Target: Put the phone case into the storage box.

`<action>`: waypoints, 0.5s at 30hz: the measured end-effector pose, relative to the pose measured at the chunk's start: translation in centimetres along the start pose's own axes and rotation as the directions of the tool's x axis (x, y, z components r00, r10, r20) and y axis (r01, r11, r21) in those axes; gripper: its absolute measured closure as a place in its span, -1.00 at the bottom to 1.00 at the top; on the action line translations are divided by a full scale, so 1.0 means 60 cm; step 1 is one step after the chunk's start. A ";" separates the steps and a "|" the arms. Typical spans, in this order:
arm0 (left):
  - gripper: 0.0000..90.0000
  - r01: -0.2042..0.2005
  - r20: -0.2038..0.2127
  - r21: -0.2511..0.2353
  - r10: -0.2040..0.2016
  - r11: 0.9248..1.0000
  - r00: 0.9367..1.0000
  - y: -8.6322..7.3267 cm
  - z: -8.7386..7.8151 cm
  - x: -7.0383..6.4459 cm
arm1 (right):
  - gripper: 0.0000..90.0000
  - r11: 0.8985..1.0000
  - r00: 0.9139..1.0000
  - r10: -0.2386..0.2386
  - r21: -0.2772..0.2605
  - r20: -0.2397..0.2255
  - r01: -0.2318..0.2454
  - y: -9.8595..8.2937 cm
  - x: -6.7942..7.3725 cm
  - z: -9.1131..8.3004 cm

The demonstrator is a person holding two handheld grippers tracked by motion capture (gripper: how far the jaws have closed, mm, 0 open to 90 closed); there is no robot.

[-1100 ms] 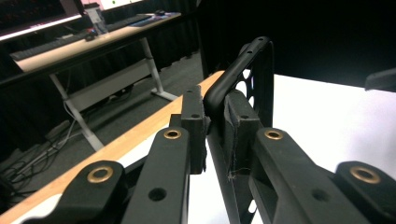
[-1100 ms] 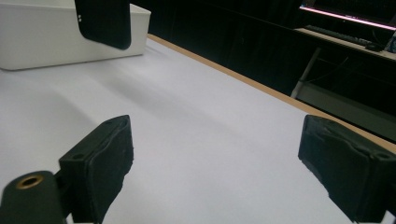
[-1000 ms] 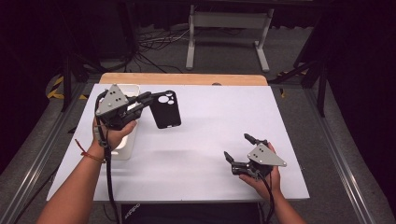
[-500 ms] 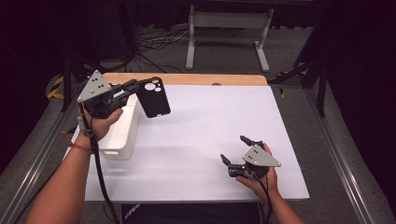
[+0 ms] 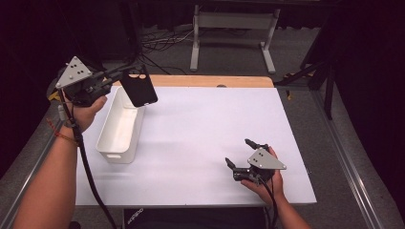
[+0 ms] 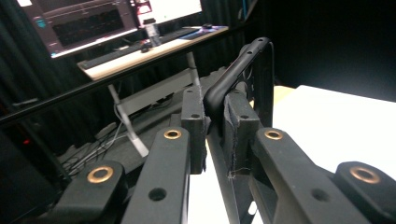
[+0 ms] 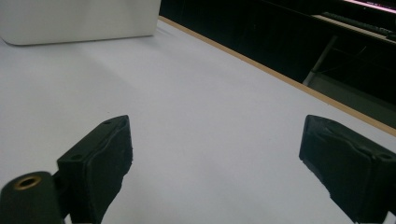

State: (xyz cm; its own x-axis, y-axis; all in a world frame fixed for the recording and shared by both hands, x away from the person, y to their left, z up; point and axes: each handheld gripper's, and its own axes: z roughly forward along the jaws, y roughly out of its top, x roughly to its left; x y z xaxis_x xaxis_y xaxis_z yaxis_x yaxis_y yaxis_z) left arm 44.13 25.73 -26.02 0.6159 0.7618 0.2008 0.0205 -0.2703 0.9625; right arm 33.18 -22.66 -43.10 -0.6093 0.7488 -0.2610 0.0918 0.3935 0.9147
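Left gripper [image 5: 116,76] raised above the far end of the white bin [image 5: 120,125], jaws clamped on the edge of a black phone case [image 5: 139,86]; case hanging tilted in the air over the bin's far rim, touching neither bin nor table. Seen from the left gripper view, same left gripper [image 6: 215,122] with its pads pinching the curved rim of the phone case [image 6: 243,65], case rising edge-on past the jaw tips. Left hand [image 5: 85,110] wrapped round the handle just left of the bin, grey three-cornered plate on top, cable trailing down along the forearm.

Right gripper [image 5: 239,153] well apart from the bin, low near the table's near right corner, jaws spread wide and holding nothing. In the right gripper view, right gripper [image 7: 215,161] with both black pads far apart over bare white surface, bin [image 7: 79,21] far off at upper left. Right hand [image 5: 262,179] gripping from behind.

White table [image 5: 210,124] under the bin, wooden strip along its far edge; beyond that, dark floor with cables and a grey metal stand [image 5: 232,26]
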 end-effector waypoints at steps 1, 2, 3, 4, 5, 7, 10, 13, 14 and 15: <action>0.79 0.003 -0.010 -0.003 -0.003 1.000 1.000 -0.002 -0.001 0.008 | -0.77 1.000 1.000 0.001 0.002 0.002 -0.001 0.000 0.000 0.001; 0.79 0.011 -0.012 -0.004 -0.011 1.000 1.000 -0.004 -0.001 0.016 | -0.77 1.000 1.000 0.001 0.004 0.002 -0.001 -0.001 0.000 0.001; 0.79 0.012 -0.017 0.001 -0.012 1.000 1.000 -0.006 -0.002 0.023 | -0.77 1.000 1.000 0.001 0.005 0.001 -0.001 -0.001 0.000 0.001; 0.79 0.015 -0.027 0.000 -0.015 1.000 1.000 -0.009 -0.002 0.032 | -0.77 1.000 1.000 0.003 0.007 0.001 -0.003 -0.001 0.000 0.002; 0.79 0.011 -0.041 0.007 -0.011 1.000 0.999 -0.013 -0.002 0.040 | -0.77 1.000 1.000 0.003 0.009 0.002 -0.003 -0.002 0.000 0.002; 0.79 0.010 -0.053 0.017 -0.009 1.000 0.999 -0.017 -0.002 0.051 | -0.77 1.000 1.000 0.004 0.011 0.003 -0.004 -0.003 -0.001 0.003; 0.79 0.018 -0.075 0.023 -0.016 1.000 0.997 -0.029 0.002 0.070 | -0.77 1.000 1.000 0.010 0.019 0.002 -0.010 -0.004 -0.002 0.003; 0.79 0.035 -0.079 0.028 -0.033 0.999 0.996 -0.044 0.009 0.093 | -0.77 1.000 1.000 0.010 0.023 0.001 -0.010 -0.005 -0.002 0.004; 0.79 0.035 -0.079 0.028 -0.033 0.999 0.996 -0.044 0.009 0.093 | -0.77 1.000 1.000 0.010 0.023 0.001 -0.010 -0.005 -0.002 0.004; 0.79 0.024 -0.091 0.042 -0.020 0.999 0.996 -0.052 0.015 0.103 | -0.77 1.000 1.000 0.010 0.029 0.004 -0.010 -0.006 -0.002 0.005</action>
State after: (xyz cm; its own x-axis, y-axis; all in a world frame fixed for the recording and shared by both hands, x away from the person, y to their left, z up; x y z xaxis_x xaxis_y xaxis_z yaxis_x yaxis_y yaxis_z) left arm 48.58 30.73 -27.93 0.5413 0.8173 0.1974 0.0686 -0.2769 0.9584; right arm 33.44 -22.74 -43.49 -0.6049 0.7549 -0.2536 0.1207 0.4017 0.9078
